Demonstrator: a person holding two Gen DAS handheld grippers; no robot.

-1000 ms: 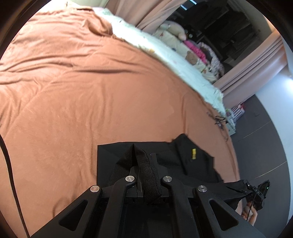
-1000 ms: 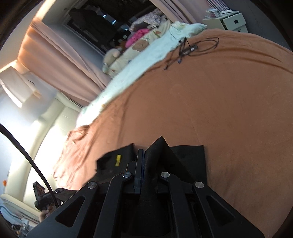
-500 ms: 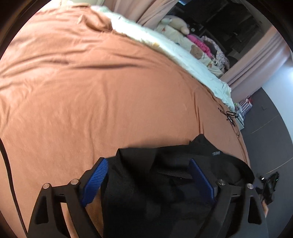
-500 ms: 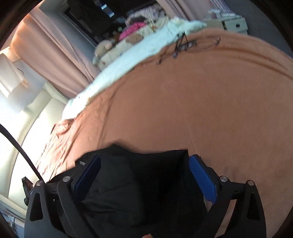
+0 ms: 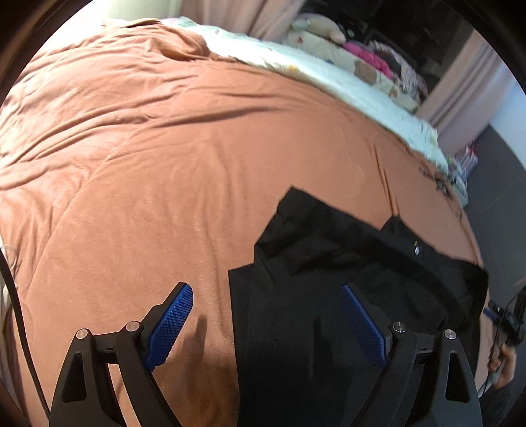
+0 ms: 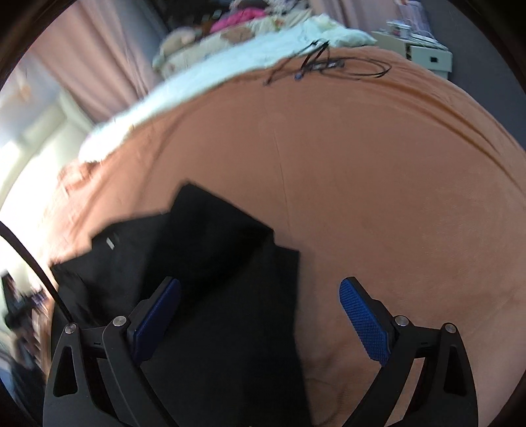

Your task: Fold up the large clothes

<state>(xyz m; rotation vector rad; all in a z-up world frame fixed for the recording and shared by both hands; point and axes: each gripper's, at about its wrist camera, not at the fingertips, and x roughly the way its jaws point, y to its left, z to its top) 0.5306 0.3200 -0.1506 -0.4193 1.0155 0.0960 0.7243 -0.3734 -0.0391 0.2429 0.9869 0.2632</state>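
Observation:
A black garment (image 5: 345, 262) lies folded over itself on the orange bedspread (image 5: 164, 147), a small metal button showing near its far edge. My left gripper (image 5: 266, 312) hangs open above the garment's left edge, its blue pads (image 5: 169, 320) wide apart with nothing pinched. In the right wrist view the same black garment (image 6: 203, 269) lies flat, a pale tag on its left part. My right gripper (image 6: 259, 308) is open over the garment's right edge, one blue pad (image 6: 361, 320) above bare bedspread (image 6: 378, 180).
White bedding (image 5: 328, 75) and soft toys (image 5: 315, 29) run along the bed's far side. A black cable tangle (image 6: 325, 65) lies on the far bedspread. A person's hand (image 5: 504, 361) holds a dark device at the bed's right edge. A white cabinet (image 6: 424, 52) stands beyond.
Both grippers were shut on bunched black cloth a second ago; both have opened wide and let it go. The garment now lies flat on the bedspread, and both views have tilted.

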